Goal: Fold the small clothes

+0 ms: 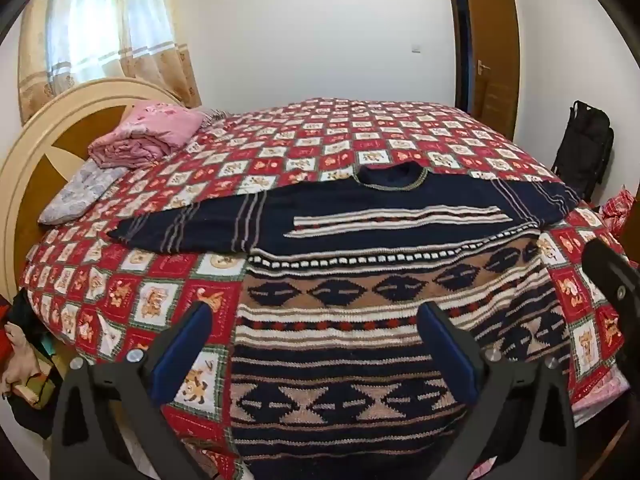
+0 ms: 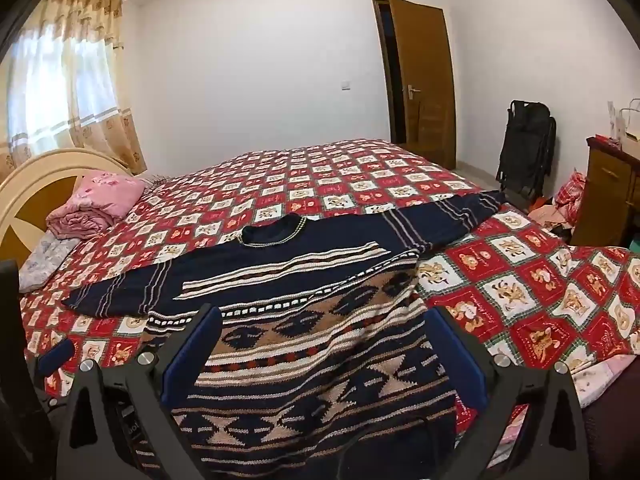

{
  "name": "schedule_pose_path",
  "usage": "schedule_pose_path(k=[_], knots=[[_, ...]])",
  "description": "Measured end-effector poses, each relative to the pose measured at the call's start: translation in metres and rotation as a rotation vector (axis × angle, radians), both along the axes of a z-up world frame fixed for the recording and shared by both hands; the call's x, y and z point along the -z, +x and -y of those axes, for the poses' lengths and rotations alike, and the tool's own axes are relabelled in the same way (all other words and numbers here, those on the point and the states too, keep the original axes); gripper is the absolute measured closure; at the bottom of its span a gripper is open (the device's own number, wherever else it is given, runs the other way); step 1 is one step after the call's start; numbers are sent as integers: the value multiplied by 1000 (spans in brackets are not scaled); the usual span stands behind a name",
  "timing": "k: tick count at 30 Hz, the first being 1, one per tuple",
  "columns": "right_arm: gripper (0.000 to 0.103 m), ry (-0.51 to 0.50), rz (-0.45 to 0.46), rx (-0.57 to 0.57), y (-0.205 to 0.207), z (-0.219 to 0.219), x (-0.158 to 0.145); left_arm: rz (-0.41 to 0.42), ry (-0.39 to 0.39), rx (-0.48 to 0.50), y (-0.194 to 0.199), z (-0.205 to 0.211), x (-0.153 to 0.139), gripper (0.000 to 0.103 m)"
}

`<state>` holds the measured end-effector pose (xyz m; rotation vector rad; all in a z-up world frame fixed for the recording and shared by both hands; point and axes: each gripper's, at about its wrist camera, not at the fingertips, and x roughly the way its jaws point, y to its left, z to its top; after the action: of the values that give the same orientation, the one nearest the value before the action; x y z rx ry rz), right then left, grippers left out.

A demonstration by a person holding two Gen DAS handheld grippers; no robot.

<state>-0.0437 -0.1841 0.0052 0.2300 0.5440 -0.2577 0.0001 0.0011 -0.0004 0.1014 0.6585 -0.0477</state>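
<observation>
A navy knit sweater (image 1: pixel 352 280) with tan, white and red patterned bands lies flat on the bed, front up, collar away from me, both sleeves spread out sideways. It also shows in the right wrist view (image 2: pixel 312 320). My left gripper (image 1: pixel 316 312) is open and empty, held over the sweater's lower part near the hem. My right gripper (image 2: pixel 326 316) is open and empty too, over the lower body of the sweater. The right gripper's edge (image 1: pixel 612 280) shows at the right of the left wrist view.
The bed has a red and white checked quilt (image 1: pixel 280 148). A folded pink blanket (image 1: pixel 148 136) and a pillow (image 1: pixel 80 192) lie by the cream headboard (image 1: pixel 24 168). A brown door (image 2: pixel 424 80), a black folded stroller (image 2: pixel 528 148) and a wooden cabinet (image 2: pixel 604 196) stand at the right.
</observation>
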Motion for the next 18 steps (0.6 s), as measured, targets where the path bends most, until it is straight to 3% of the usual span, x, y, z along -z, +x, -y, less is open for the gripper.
schedule_pose_path(k=[5,9,18], knots=[[1,7,-19,8,8,16,3,-11,-13,28,-5,2,5,0],[1,-49,-12,7,-2,-11,9,-20,-14,30,-3,1,7,0],[1,-47,-8,7,-2,-11,7,19,15,15,-5,0,5,0]])
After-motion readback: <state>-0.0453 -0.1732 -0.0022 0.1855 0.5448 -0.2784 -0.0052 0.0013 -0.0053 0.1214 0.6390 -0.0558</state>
